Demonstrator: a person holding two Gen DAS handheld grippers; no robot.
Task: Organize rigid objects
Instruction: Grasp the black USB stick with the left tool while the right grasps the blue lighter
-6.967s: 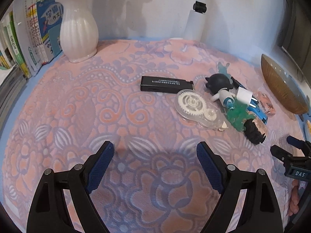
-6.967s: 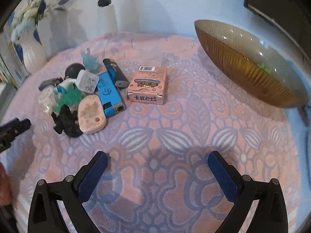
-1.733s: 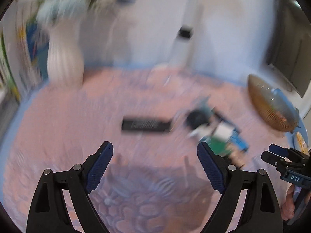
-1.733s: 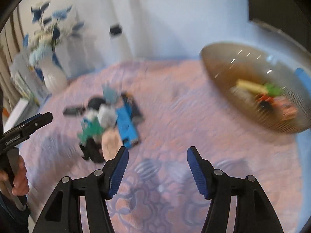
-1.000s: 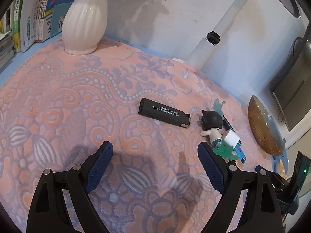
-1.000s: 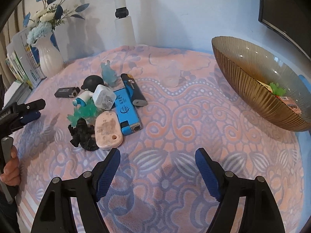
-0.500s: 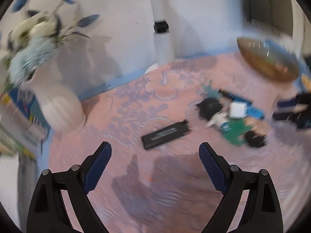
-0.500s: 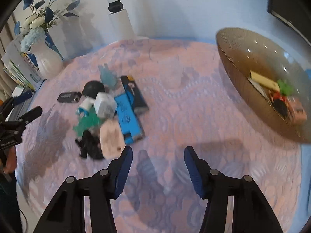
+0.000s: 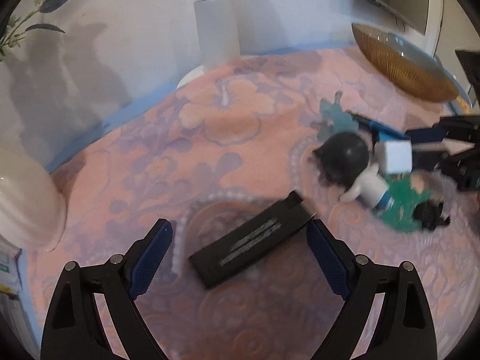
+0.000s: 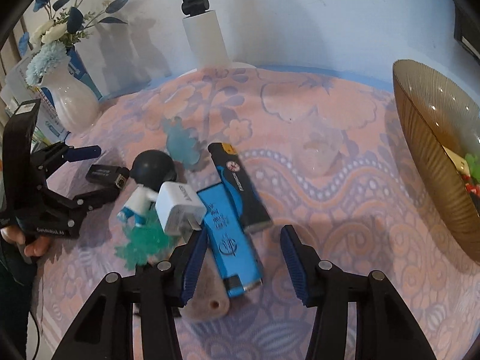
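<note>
the left gripper point(image 9: 237, 255) stands with its jaws spread wide and the flat black stick point(image 9: 250, 241) lying slantwise on the cloth between them, near the tips; neither blue pad presses on it, though its far corner sits just beside the right-hand pad. a second ago that stick lay well ahead of the jaws, so the gripper has closed in on it, and the view has rolled so the white vase point(image 9: 28, 201) now fills the left edge. to the right of the stick lies the cluster: a black-headed figure point(image 9: 348, 156), a white charger cube point(image 9: 394, 157) and a green figure point(image 9: 405, 201), with the amber glass bowl point(image 9: 402, 66) far right

the right gripper point(image 10: 243, 259) has just been narrowing its jaws, which are visibly closer together than a second ago. they straddle the near end of the light blue lighter point(image 10: 229, 240), but a gap shows on the right side, so it is not yet clamped. the left-hand finger lies over the pink oval tag point(image 10: 207, 298), which pokes out under it. a second ago the gripper hung back from the pile with bare cloth between its fingers. the dark lighter point(image 10: 240, 186) lies touching the blue one on its far right side, and the charger cube point(image 10: 180, 208) rests just left of it. the bowl point(image 10: 432, 150) at the right already holds several small things, too blurred to name. the patterned pink cloth point(image 10: 330, 210) covers the table
</note>
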